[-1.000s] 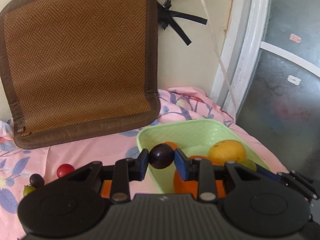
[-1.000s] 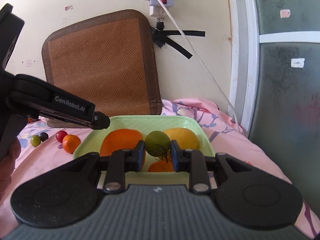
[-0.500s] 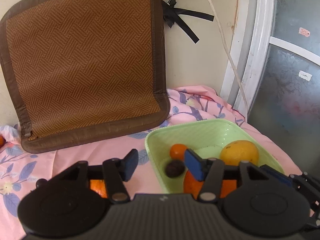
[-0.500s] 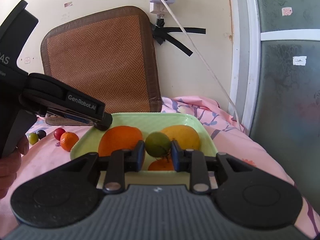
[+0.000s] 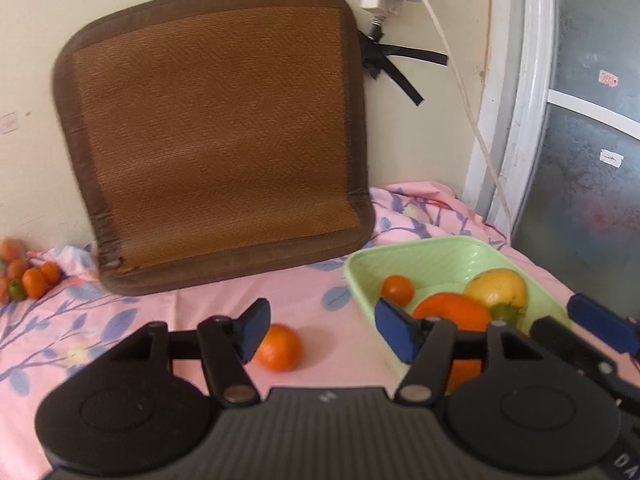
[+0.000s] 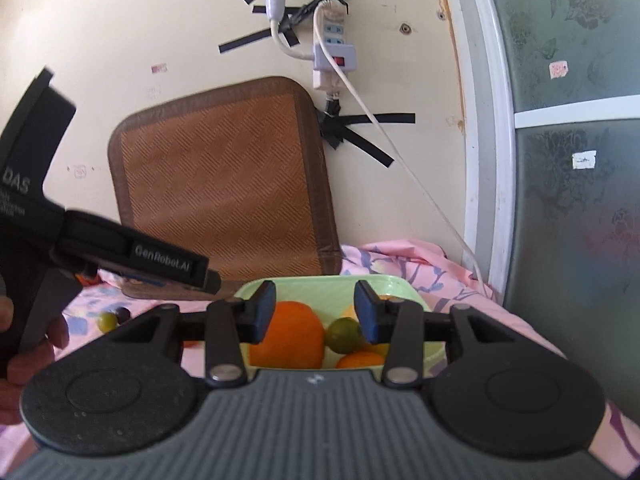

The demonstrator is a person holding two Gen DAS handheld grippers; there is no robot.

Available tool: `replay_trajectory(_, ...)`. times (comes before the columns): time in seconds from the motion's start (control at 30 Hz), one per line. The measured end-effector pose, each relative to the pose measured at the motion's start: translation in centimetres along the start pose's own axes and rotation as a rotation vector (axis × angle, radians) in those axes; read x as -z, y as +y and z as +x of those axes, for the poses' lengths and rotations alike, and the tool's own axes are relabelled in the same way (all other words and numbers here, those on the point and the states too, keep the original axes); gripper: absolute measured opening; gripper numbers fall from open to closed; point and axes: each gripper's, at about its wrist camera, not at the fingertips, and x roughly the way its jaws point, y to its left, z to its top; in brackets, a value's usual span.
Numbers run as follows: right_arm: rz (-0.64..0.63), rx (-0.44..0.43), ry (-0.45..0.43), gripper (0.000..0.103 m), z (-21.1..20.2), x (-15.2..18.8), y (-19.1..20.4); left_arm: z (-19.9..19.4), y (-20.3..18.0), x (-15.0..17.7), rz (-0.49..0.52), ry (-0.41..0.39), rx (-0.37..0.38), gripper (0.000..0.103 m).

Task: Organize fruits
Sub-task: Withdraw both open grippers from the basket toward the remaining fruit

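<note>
Left wrist view: left gripper (image 5: pixel 320 330) wide open and empty at centre, small orange (image 5: pixel 279 347) beside it, green tray (image 5: pixel 448 258) lower right; right wrist view: right gripper (image 6: pixel 316 316) open, empty, green fruit (image 6: pixel 345 334) in tray below, "GenRobot.AI" at left.

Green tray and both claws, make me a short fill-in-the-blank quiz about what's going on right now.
1. The left claw is open and holds ____.
2. The green fruit lies in the green tray, just below the ____ right claw.
3. The small orange beside the left claw rests on the ____ floral cloth, outside the tray.

Missing words: nothing; open; pink
</note>
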Motion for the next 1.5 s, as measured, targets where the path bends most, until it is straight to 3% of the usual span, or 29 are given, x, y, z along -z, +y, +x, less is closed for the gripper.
replay_trajectory(0.17, 0.006, -0.058, 0.007, 0.046, -1.1, 0.4, 2.9, -2.3, 3.6, 2.4, -0.037, 0.007, -0.066, 0.06)
replay_trajectory(0.4, 0.026, -0.147, 0.106, 0.046, -0.3, 1.4, 7.1, -4.5, 9.0, 5.6, -0.111, 0.026, -0.152, 0.06)
replay_trajectory(0.67, 0.032, -0.169, 0.182, 0.046, 0.7, 2.6, 10.2, -5.1, 13.3, 8.1, -0.146, 0.026, -0.233, 0.063)
replay_trajectory(0.77, 0.027, -0.154, 0.208, 0.047, 1.1, 3.5, 10.7, -5.1, 14.4, 8.5, -0.185, 0.027, -0.213, 0.063)
replay_trajectory(0.9, 0.039, -0.148, 0.208, 0.049, 1.1, 3.3, 10.5, -5.3, 14.5, 8.5, -0.186, -0.001, -0.207, 0.08)
replay_trajectory(1.5, 0.055, -0.162, 0.206, 0.056, 0.8, 3.5, 10.4, -6.5, 13.1, 8.8, -0.119, -0.076, -0.223, 0.085)
